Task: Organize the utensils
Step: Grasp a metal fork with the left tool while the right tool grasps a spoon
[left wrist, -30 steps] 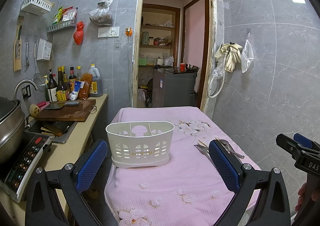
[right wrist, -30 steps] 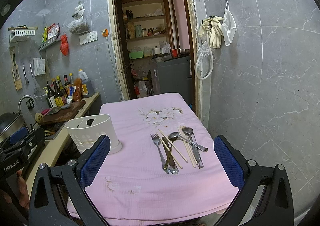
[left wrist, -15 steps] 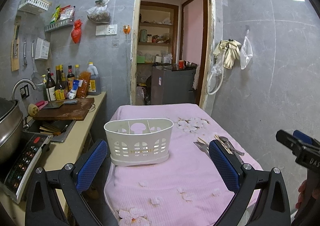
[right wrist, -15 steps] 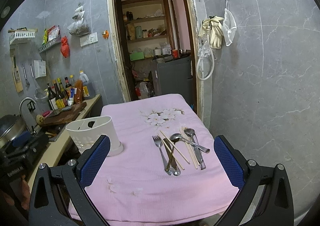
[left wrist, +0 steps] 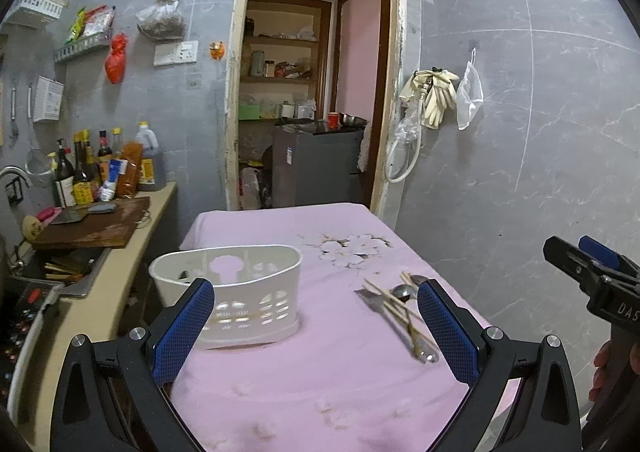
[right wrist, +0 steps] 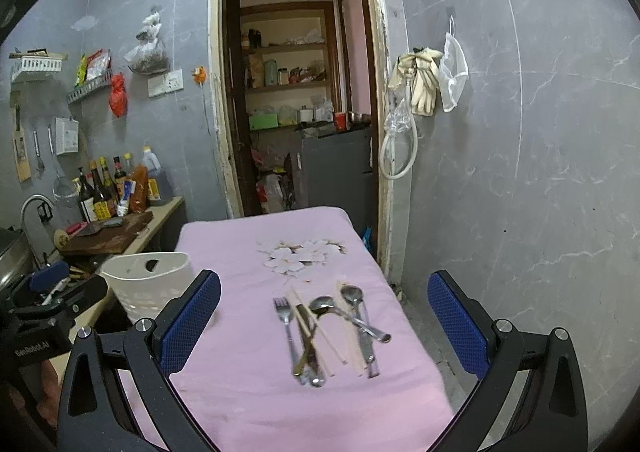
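Both claws hang above the near edge of the desk (right wrist: 248,392), pink cloth and all, and neither has hold of anything. The right claw (right wrist: 324,316) is spread wide, nothing between its blue pads, and it looks straight down on the pile of utensils (right wrist: 324,332): a fork (right wrist: 285,316), two spoons (right wrist: 354,298) and several chopsticks (right wrist: 316,328) lying crossed and partly on top of each other. The left claw (left wrist: 316,328) is just as wide apart and just as empty, facing the white caddy (left wrist: 240,292), which stands upright on the left side of the desk, well apart from the pile.

So the job looks barely begun: the first pick seems the step in hand. My judgement is that the fork on the left edge of the heap is the easier start, since it lies clearest of the tangle. Come down with the pads either side of the handle, across its width, and close low against the cloth. The spoons are overlapped with chopsticks, so a grab there risks dragging neighbours along. Thin metal on soft cloth may slide, so a square, centred pinch matters.
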### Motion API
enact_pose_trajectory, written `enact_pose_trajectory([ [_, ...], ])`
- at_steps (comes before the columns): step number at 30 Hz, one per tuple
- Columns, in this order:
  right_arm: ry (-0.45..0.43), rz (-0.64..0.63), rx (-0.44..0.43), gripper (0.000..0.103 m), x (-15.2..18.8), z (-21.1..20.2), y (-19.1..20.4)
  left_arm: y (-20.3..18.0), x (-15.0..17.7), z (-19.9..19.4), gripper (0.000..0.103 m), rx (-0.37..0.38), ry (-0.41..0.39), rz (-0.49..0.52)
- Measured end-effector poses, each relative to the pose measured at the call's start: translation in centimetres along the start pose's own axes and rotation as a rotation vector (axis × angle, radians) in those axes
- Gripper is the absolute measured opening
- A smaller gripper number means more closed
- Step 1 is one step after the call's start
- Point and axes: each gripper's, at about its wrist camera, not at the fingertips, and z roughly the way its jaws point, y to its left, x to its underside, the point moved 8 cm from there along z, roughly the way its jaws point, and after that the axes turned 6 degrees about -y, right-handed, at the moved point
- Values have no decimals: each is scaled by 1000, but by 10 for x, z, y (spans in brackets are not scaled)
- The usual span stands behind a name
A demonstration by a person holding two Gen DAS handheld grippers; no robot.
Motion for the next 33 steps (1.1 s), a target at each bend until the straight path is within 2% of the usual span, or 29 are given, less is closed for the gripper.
enact_pose_trajectory([
  [4,55,-27,-34,102,-1,39,-23,-17,1,31,102,20,43,-16],
  [10,178,-52,-135,102,17,111,-51,-47,20,99,102,40,172,-34],
  [15,286,-46,-224,101,39,178,-62,-66,35,156,102,4,240,-48],
  [17,350,-31,-281,96,56,206,-61,-70,41,174,102,-7,259,-51],
  [19,397,-14,-321,79,71,223,-60,-73,50,191,102,-14,286,-61],
  [20,430,-3,-342,76,82,234,-59,-73,56,200,101,-17,304,-67],
  [23,532,53,-412,62,113,262,-52,-73,72,220,92,-22,365,-91],
  [28,623,74,-474,41,146,285,-44,-72,100,247,78,7,477,-178],
  [33,662,93,-562,40,152,286,-36,-74,118,260,63,65,564,-253],
])
